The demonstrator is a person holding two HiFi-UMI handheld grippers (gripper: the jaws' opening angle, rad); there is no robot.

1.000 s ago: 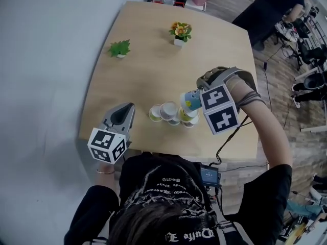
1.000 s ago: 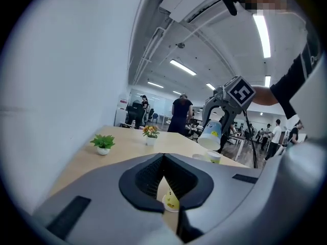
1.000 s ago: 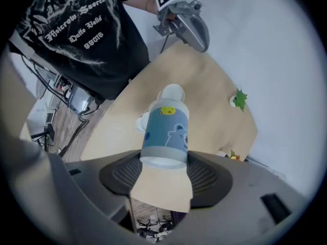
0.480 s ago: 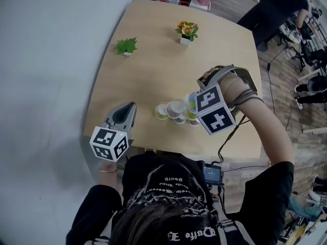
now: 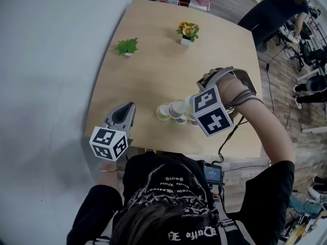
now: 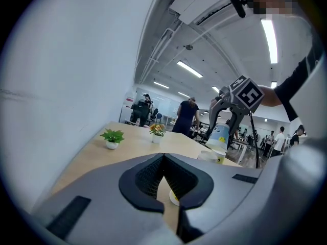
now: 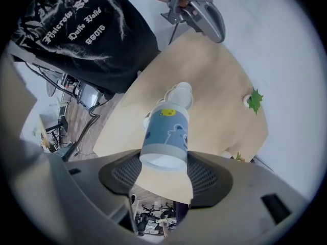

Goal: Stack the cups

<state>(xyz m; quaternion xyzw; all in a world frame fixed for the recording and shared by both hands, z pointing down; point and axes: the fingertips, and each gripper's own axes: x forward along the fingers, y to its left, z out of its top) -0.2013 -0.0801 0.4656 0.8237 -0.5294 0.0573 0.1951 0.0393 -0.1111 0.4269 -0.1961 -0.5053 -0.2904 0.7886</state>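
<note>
Wooden table (image 5: 153,80) by pale wall (image 6: 76,86); office beyond. Right gripper (image 7: 163,173) jaws grip blue cup (image 7: 166,131); left gripper (image 6: 164,162) jaws closed, empty.

What else we see around us
On the pale wooden bench (image 5: 148,75) a green plant in a white pot (image 5: 126,47) and an orange-flowered potted plant (image 5: 187,32) stand well apart; a person in dark clothes (image 5: 271,9) stands on the wood-plank floor (image 5: 281,93).

Table (image 5: 148,80) looks open between the clustered cups (image 5: 177,108) and the green plant (image 5: 126,46).
</note>
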